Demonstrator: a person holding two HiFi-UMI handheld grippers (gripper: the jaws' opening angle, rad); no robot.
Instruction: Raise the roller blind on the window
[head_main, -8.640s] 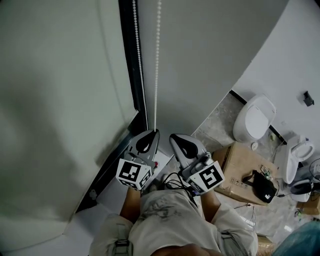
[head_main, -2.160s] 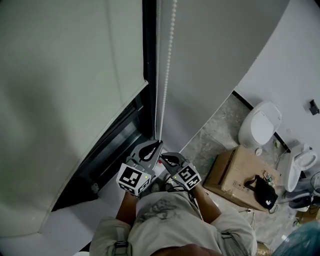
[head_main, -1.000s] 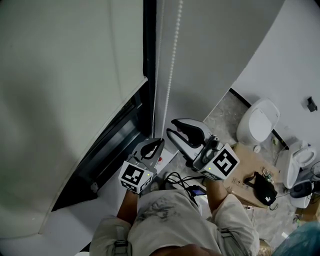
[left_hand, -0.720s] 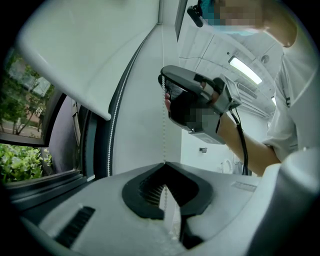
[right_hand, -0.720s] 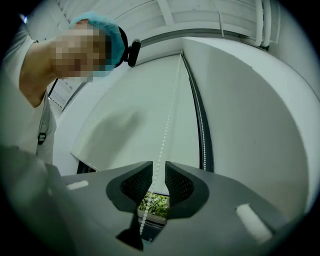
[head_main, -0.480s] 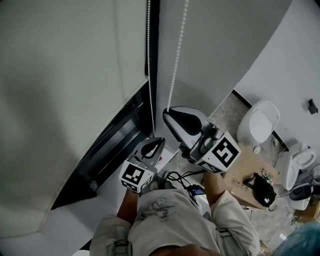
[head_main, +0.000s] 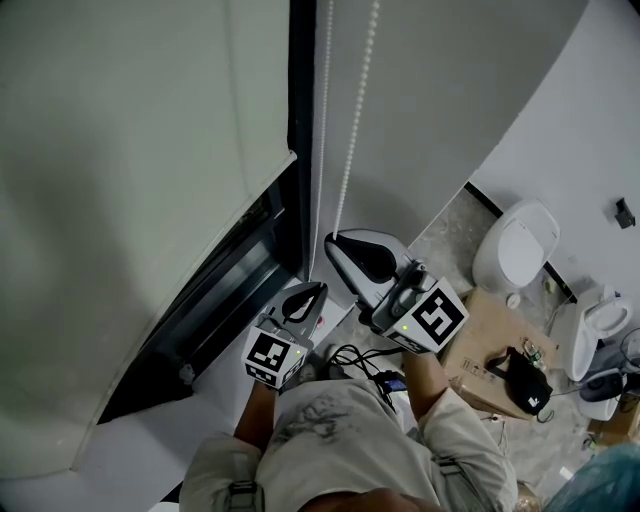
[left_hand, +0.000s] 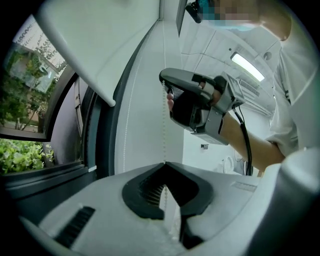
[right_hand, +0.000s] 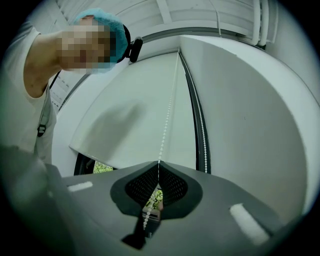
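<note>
head view: the roller blind (head_main: 130, 190) covers the upper window, its bottom edge hanging above an open strip of dark window frame (head_main: 298, 120). two strands of bead chain (head_main: 358, 110) drop beside the frame. the right tool (head_main: 335, 240) meets the right strand higher up; the left tool (head_main: 317, 288) sits lower, at the foot of the left strand. a toilet (head_main: 515, 245) and a cardboard box (head_main: 490, 335) stand on the floor to the right.

left gripper view: the left tool (left_hand: 164, 163) is pinched narrow onto the bead chain (left_hand: 164, 132), which rises straight from its tips. the right tool (left_hand: 192, 100) shows above, and green leaves (left_hand: 20, 155) show outside, which the head view does not give.

right gripper view: the right tool (right_hand: 158, 162) is likewise clamped onto a strand of chain (right_hand: 167, 112) running up across the blind (right_hand: 125, 120). the other strand (right_hand: 201, 127) lies free along the frame.
</note>
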